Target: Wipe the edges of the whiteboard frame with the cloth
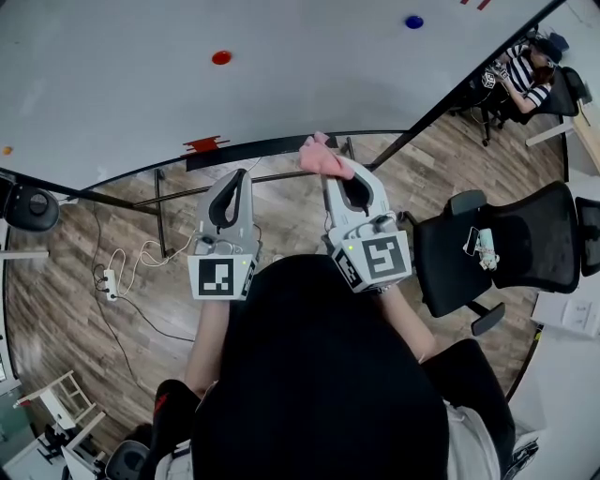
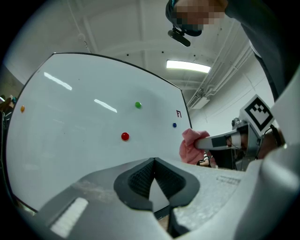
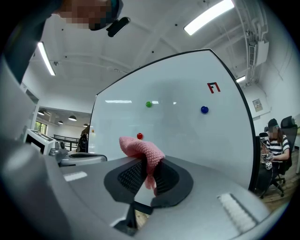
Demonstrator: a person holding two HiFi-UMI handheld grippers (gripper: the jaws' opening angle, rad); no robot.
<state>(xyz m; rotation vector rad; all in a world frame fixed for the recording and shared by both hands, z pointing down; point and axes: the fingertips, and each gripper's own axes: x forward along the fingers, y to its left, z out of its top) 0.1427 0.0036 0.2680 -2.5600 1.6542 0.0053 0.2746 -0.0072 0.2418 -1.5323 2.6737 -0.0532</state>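
The whiteboard (image 1: pixel 281 75) stands in front of me, its black frame (image 1: pixel 281 145) running along the lower edge just past both grippers. My right gripper (image 1: pixel 336 176) is shut on a pink cloth (image 1: pixel 323 157), which sits close to that lower frame edge. In the right gripper view the cloth (image 3: pixel 140 149) bunches out above the shut jaws of the right gripper (image 3: pixel 147 171), with the frame's right side (image 3: pixel 246 126) beyond. My left gripper (image 1: pixel 240 178) hangs beside it, shut and holding nothing (image 2: pixel 153 161). The left gripper view also shows the cloth (image 2: pixel 191 145).
Red (image 1: pixel 221 57) and blue (image 1: pixel 413 22) magnets sit on the board. A black office chair (image 1: pixel 506 244) stands at the right. A power strip with cables (image 1: pixel 111 281) lies on the wooden floor at the left. A seated person (image 1: pixel 525 70) is at the far right.
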